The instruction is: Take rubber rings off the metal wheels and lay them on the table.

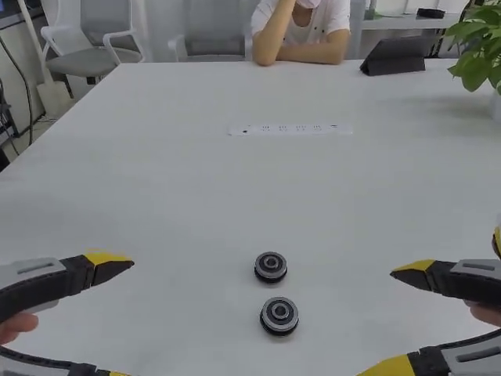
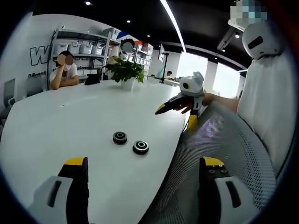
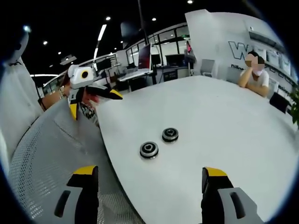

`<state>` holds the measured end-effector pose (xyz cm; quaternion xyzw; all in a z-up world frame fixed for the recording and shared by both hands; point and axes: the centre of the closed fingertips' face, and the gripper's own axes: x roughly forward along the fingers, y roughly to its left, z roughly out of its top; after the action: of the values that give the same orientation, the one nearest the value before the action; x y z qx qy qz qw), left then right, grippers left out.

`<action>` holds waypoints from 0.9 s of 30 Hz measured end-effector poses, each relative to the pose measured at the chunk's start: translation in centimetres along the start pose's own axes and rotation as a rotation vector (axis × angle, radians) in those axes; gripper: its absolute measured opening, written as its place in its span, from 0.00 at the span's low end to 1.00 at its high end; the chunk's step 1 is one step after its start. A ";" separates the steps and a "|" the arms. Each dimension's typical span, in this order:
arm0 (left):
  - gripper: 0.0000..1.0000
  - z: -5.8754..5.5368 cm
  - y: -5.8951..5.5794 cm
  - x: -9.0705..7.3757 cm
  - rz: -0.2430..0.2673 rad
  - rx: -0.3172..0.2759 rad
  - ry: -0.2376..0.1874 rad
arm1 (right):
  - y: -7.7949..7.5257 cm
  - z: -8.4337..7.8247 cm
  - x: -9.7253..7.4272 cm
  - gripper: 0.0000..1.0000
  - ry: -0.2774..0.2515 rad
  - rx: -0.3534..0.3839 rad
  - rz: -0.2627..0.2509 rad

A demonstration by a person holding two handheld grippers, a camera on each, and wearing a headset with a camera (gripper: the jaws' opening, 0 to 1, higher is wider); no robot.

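Two small metal wheels lie flat on the white table [image 1: 235, 196], close to its near edge and about midway between the two tools. The far wheel [image 1: 271, 267] and the near wheel [image 1: 279, 316] sit just beside each other without touching, the near one slightly to the right. Each has a silver hub with a dark centre, and a black rubber ring [image 1: 271, 280] sits around each rim.

The left hand-held gripper [image 1: 121, 319] comes in at the lower left. Its black, yellow-tipped jaws are spread wide and released, grasping nothing, well apart from the wheels. The right hand-held gripper [image 1: 380, 319] mirrors it at the lower right, its jaws also wide and released, with nothing between them.

In the left gripper view the left hand-held gripper [image 2: 144, 162] frames both wheels, the far wheel [image 2: 120, 137] and the near wheel [image 2: 140, 147], with the right hand-held gripper [image 2: 175, 116] beyond them. A grey mesh chair back [image 2: 219, 140] stands at the table's near edge.

In the right gripper view the right hand-held gripper [image 3: 150, 170] faces the near wheel [image 3: 149, 150] and the far wheel [image 3: 170, 135], with the left hand-held gripper [image 3: 96, 105] opposite.

Farther along the table lies a white power strip [image 1: 291, 129]. A seated person in a white shirt [image 1: 301, 31] leans on the far edge, with a dark tablet case [image 1: 394, 57] to the right and a green leafy plant [image 1: 477, 47] at the far right.
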<state>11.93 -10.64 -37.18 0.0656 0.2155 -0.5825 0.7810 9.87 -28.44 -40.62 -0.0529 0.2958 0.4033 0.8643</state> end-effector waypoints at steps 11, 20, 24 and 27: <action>0.98 4.1 -0.1 -0.4 -0.013 0.119 -0.022 | 0.3 4.4 -1.9 0.88 -0.042 -0.105 -0.007; 0.98 6.6 0.7 0.1 -0.022 0.185 -0.047 | 0.2 8.3 -1.9 0.83 -0.094 -0.194 0.007; 0.98 8.0 1.3 0.5 -0.027 0.205 -0.080 | 0.0 10.4 -1.6 0.81 -0.123 -0.235 0.008; 0.97 9.0 1.5 0.9 -0.033 0.223 -0.095 | -0.1 11.9 -1.2 0.77 -0.131 -0.262 0.021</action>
<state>15.93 -14.15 -29.66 0.1209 0.1132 -0.6179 0.7686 14.86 -25.37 -30.22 -0.1357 0.1843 0.4501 0.8631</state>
